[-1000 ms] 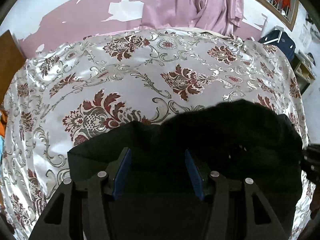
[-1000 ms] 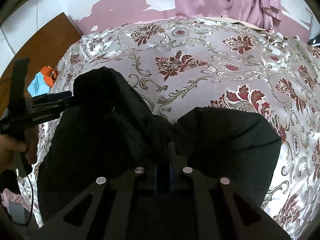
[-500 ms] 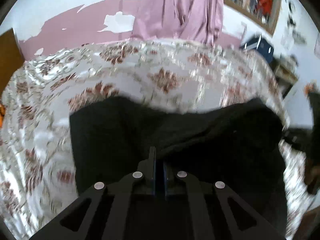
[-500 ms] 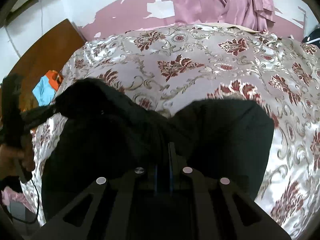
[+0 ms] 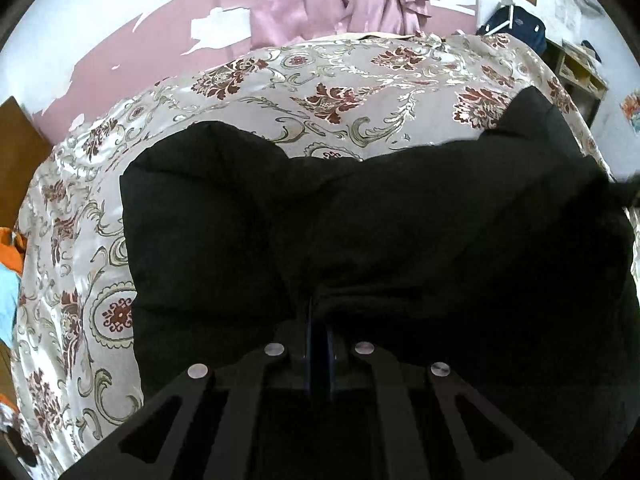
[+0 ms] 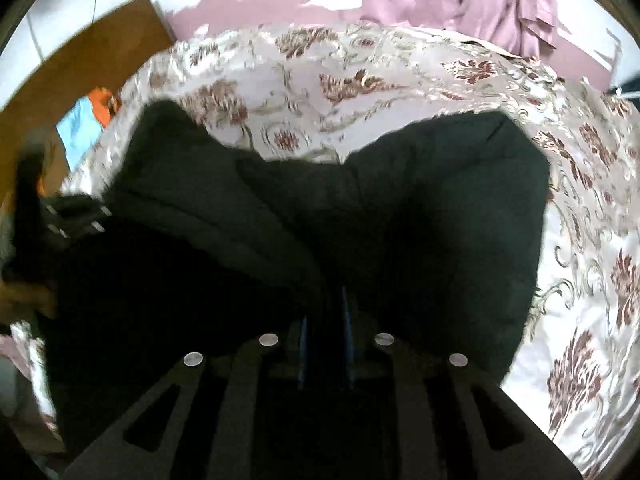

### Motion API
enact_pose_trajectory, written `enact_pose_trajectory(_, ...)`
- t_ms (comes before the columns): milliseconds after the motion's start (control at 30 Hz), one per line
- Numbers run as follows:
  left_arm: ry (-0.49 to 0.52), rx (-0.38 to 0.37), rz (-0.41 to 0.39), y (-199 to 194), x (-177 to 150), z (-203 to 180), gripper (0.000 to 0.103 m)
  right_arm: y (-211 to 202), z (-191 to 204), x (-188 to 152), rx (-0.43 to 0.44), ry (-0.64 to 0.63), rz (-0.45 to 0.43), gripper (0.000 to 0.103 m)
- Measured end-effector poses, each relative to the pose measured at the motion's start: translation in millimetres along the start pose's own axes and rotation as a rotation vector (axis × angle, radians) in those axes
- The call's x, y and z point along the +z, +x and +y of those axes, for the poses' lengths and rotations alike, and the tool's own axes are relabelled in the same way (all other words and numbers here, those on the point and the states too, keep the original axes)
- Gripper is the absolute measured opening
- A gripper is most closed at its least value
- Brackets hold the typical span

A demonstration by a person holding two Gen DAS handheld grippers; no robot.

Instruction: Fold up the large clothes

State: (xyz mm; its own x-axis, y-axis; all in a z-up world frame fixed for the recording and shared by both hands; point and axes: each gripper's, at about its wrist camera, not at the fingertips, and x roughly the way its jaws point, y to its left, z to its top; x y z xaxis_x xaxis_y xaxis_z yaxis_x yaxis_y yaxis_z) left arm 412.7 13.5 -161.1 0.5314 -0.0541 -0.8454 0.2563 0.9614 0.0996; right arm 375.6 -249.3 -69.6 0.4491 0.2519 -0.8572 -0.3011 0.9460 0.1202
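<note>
A large black soft-fabric garment [image 5: 360,220] lies spread across the near half of a bed covered in a shiny cream satin bedspread with maroon floral scrolls [image 5: 320,80], its far hem sagging in the middle between two raised corners. The left gripper [image 5: 318,336] has its blue pads pressed together on a pinch of the black cloth at the near edge of the bed; the right gripper [image 6: 326,320], whose jaws have just been opening a little, shows a narrow gap between its blue pads with dark cloth bunched there, and whether it is truly clamped is hard to judge. In the right wrist view the left tool appears blurred at the left edge of the bed, beside orange and light-blue clothes [image 6: 86,114] lying off the bed. To fold well, both hands should probably keep the held edge taut and level, carry it evenly toward the far side, and lay it down square so the sagging middle does not wrinkle.
</note>
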Motion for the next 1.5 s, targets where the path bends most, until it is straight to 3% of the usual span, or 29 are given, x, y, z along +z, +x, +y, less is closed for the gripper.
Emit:
enact_pose_trajectory(133,-0.001,0.006,0.0,0.9,-3.3,0.3,0.006,-34.7,0.6,13.2,0.091,0.091,-0.118,0.013)
enact_pose_trajectory(267,0.001,0.006,0.002,1.7,-3.7,0.1,0.006,-17.1,9.0,51.9,0.152,0.163,-0.162,0.013)
enact_pose_trajectory(367,-0.003,-0.002,0.003,-0.1,-4.1,0.4,0.007,19.5,18.8,64.0,0.179,0.178,-0.12,0.013)
enact_pose_trajectory(433,-0.021,-0.014,0.006,-2.9,-4.8,3.6,0.007,49.0,27.3,49.8,0.202,0.18,-0.044,0.013)
enact_pose_trajectory(500,-0.036,-0.027,0.008,-6.7,-6.0,5.0,0.008,67.1,33.4,32.8,0.173,0.152,0.008,0.014)
enact_pose_trajectory(600,-0.06,-0.042,0.001,-17.0,-8.4,6.4,0.01,73.7,34.8,9.0,0.174,0.15,-0.008,0.014)
enact_pose_trajectory(800,-0.208,-0.074,-0.018,-46.1,-8.1,18.7,0.01,72.7,35.4,3.9,0.158,0.155,-0.02,0.014)
enact_pose_trajectory(1033,-0.309,-0.134,-0.123,-61.2,34.7,21.0,0.01,71.2,36.6,5.1,0.147,0.142,-0.024,0.014)
enact_pose_trajectory(1133,-0.299,-0.163,-0.118,-46.9,52.4,12.9,0.01,71.3,38.0,3.5,0.142,0.141,-0.021,0.014)
enact_pose_trajectory(1300,-0.242,-0.149,0.065,23.4,39.6,-3.6,0.01,69.0,37.8,5.1,0.144,0.14,-0.012,0.013)
enact_pose_trajectory(1500,-0.14,-0.113,0.051,28.7,19.6,-6.6,0.01,51.8,25.0,5.4,0.051,0.131,-0.044,0.013)
